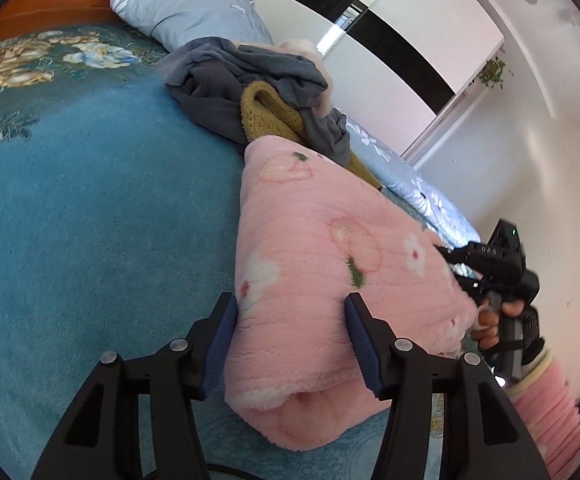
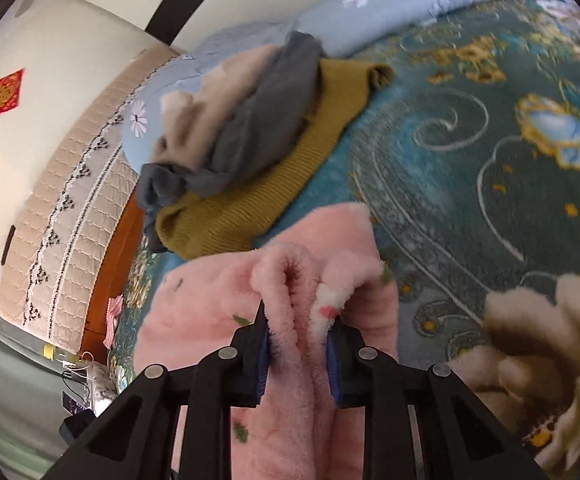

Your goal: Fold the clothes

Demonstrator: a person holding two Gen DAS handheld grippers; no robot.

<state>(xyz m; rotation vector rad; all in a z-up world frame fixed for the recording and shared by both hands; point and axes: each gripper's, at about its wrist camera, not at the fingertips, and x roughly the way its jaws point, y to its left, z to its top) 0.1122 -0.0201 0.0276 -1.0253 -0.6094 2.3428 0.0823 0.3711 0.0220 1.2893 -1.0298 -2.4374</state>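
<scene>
From your left wrist camera, the fluffy pink fleece garment with the peach and flower print (image 1: 330,264) is lying folded on the blue-green floral bedspread (image 1: 89,220). Your left gripper (image 1: 292,344) has its jaws about half open, one on each side of the garment's near folded end. The blue pads (image 1: 225,344) look right up against the fleece, but I can't tell if they're actually squeezing it. Over on the right, your right gripper (image 1: 448,252) is at the garment's far edge. There's white lettering on its black body, too small to read.

Behind it, there's a crumpled pile: grey cloth (image 1: 225,80) on a mustard-yellow knit sweater (image 1: 269,112), next to a light blue daisy-print pillow (image 1: 193,4).

Right wrist camera: your right gripper (image 2: 298,344) is clamped down on a bunched ridge of the pink fleece, jaws narrow, fabric pinched between the pads. The red square poster with gold characters (image 2: 1,96) on the wall is too blurry to read.
</scene>
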